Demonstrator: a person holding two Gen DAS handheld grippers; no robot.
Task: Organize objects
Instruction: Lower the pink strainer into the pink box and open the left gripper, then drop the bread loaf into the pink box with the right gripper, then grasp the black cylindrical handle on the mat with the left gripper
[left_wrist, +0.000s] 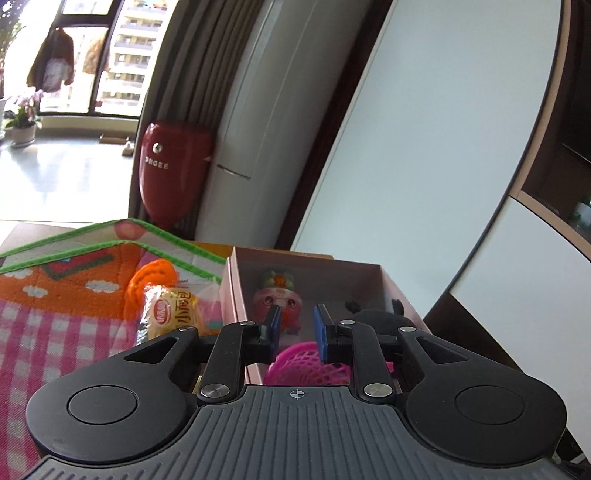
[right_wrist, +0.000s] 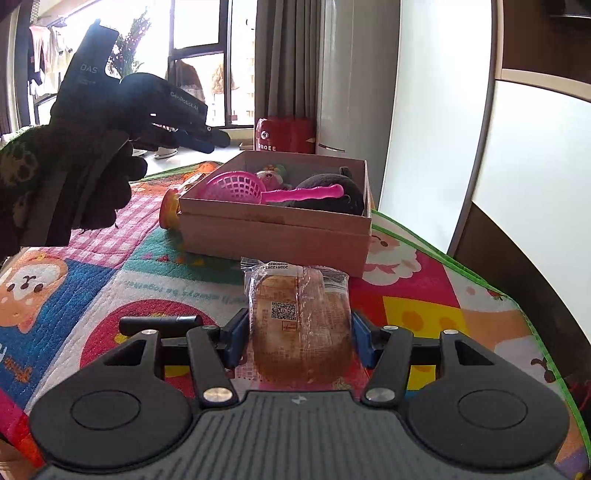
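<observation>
Toys already in open cardboard box (right_wrist: 275, 225); right tool (right_wrist: 299, 332) clamps clear-wrapped brown bread packet (right_wrist: 299, 314), left tool (left_wrist: 297, 325) parted, empty; yellow snack packet (left_wrist: 170, 308) remains on mat.

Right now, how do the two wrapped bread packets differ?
The brown bread packet sits between the right gripper fingers, in front of the box; the yellow bread packet lies untouched on the mat beside the box's left wall. Brown shows a QR label, yellow red-and-white print. Both are outside the box.

The black plush toy (left_wrist: 380, 317) in the box (left_wrist: 400, 291) sits half hidden behind the left gripper (left_wrist: 297, 328), its shape unclear.
</observation>
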